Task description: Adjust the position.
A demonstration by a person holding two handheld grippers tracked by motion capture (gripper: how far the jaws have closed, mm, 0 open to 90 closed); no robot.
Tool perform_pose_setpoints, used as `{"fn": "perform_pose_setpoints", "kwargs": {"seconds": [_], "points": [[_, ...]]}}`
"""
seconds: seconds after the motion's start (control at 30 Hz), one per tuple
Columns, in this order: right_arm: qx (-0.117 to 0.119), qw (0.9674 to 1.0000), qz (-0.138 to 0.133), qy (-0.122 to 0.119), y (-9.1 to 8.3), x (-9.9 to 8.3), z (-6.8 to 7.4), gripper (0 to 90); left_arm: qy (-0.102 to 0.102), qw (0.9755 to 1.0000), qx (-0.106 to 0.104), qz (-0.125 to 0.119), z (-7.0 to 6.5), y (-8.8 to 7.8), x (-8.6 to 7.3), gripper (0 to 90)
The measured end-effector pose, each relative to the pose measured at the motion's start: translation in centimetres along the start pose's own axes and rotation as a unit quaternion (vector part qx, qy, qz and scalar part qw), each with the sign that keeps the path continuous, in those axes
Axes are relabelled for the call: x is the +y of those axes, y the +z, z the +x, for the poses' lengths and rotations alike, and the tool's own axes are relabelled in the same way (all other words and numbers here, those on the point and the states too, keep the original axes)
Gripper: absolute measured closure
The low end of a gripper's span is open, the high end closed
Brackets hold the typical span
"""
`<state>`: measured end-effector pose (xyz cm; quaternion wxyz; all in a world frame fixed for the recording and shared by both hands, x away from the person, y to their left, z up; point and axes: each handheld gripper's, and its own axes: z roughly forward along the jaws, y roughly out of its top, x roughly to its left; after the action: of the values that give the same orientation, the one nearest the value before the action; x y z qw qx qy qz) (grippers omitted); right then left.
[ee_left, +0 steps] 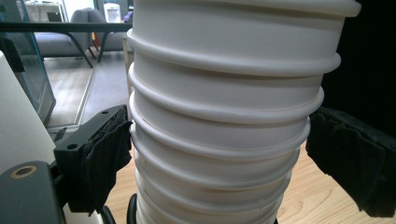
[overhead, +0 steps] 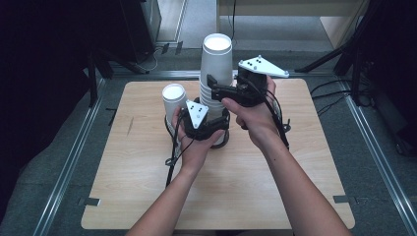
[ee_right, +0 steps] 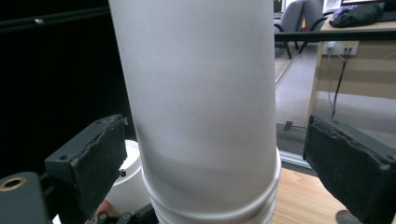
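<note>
The stack of white paper cups (overhead: 215, 73) stands upside down on the table (overhead: 147, 196), bases up, and reads as the thing being worked on: cups are apparently being peeled off it one at a time. One single cup (overhead: 173, 101) already stands apart, upside down, just to the outer side of the left gripper (overhead: 209, 129), so at least one separation looks done. The stack remains tall, with many rolled rims showing one below another in the left gripper view, so most of the work is left.

The left gripper sits low at the stack, its jaws on either side of the ringed lower part (ee_left: 219, 140). The left pad (ee_left: 105, 149) touches the rims, while the other pad (ee_left: 355, 163) stands at or a hair off the rim edges; it appears to be steadying the stack, but I cannot tell for sure that it clamps.

The right gripper (overhead: 212, 84) is higher, level with the smooth wall of the top cup (ee_right: 201, 93). Its jaws bracket that cup with a visible gap on both sides, so they are apart and not gripping. By my reading, the current step is closing on the top cup; lifting it off and setting it beside the first one is not yet done.
</note>
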<state>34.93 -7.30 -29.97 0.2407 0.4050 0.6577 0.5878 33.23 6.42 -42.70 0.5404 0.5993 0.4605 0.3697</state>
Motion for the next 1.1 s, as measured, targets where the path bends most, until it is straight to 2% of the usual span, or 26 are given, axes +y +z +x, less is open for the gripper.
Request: {"fn": "perform_pose_setpoints", "kwargs": {"seconds": [0.17,0.33,0.47,0.6,0.73,0.8,0.9,1.1], "points": [[0.002,0.9999,-0.005,0.011,0.7,0.0,-0.1,5.2,0.000,1.0000,0.003,-0.003,-0.1,0.1,-0.1,6.6],[0.011,0.9997,0.004,0.023,1.9,-0.1,0.0,4.9,-0.004,1.0000,0.002,-0.005,-0.1,0.2,-0.3,6.2],[0.009,0.9999,0.010,0.007,2.8,-0.3,0.2,6.2,-0.005,1.0000,-0.002,-0.003,0.0,0.1,-0.2,6.6],[0.011,0.9998,0.010,0.011,3.2,-0.4,0.0,7.3,-0.006,0.9999,-0.006,-0.006,0.1,0.1,-0.3,7.3],[0.004,0.9999,0.009,0.003,3.6,-0.6,0.1,8.6,-0.006,0.9999,-0.006,-0.006,0.2,0.0,-0.3,7.5],[0.003,1.0000,0.008,0.005,3.7,-0.6,0.1,9.2,-0.006,0.9999,-0.006,-0.006,0.2,0.0,-0.3,7.5],[-0.006,1.0000,-0.001,-0.006,3.7,-0.4,0.4,11.1,-0.005,0.9999,-0.006,-0.006,0.2,0.1,-0.3,7.6],[-0.006,0.9999,-0.009,-0.001,3.5,0.0,0.5,11.5,-0.004,1.0000,-0.006,-0.006,0.2,0.0,-0.3,7.7]]}}
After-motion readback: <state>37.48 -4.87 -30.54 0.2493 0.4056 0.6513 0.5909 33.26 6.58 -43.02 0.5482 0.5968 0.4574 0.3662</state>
